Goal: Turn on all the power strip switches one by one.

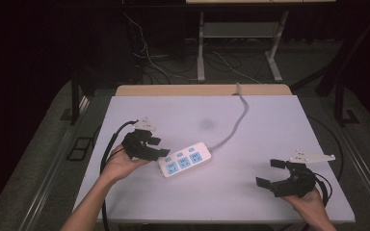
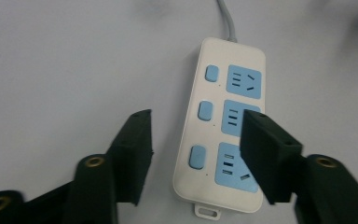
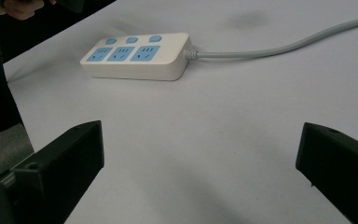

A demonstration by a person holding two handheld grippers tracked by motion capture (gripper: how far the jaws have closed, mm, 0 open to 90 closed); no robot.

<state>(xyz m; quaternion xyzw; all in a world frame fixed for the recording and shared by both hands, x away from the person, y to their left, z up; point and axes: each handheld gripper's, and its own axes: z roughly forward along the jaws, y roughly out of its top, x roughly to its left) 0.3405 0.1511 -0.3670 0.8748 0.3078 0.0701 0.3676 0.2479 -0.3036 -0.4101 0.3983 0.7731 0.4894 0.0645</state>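
Note:
A white power strip (image 1: 185, 160) with three blue sockets and three blue buttons lies on the white table (image 1: 270, 125), left of centre. Its grey cable (image 1: 238, 118) runs to the far edge. My left gripper (image 1: 159, 147) is open at the strip's left end. In the left gripper view its jaws (image 2: 198, 119) stand apart over the power strip (image 2: 219, 88); one jaw overlaps the sockets, the other is beside the strip over bare table. My right gripper (image 1: 270, 173) hangs open near the front right corner, with nothing between its jaws (image 3: 200, 133) and the power strip (image 3: 135, 58) far ahead.
A wooden strip (image 1: 202, 90) borders the table's far edge. Beyond it, on the dark floor, stand metal frame legs (image 1: 201, 45) among loose wires. Each gripper's black cable trails off the table's front, one at the left (image 1: 110, 144) and one at the right (image 1: 325, 185).

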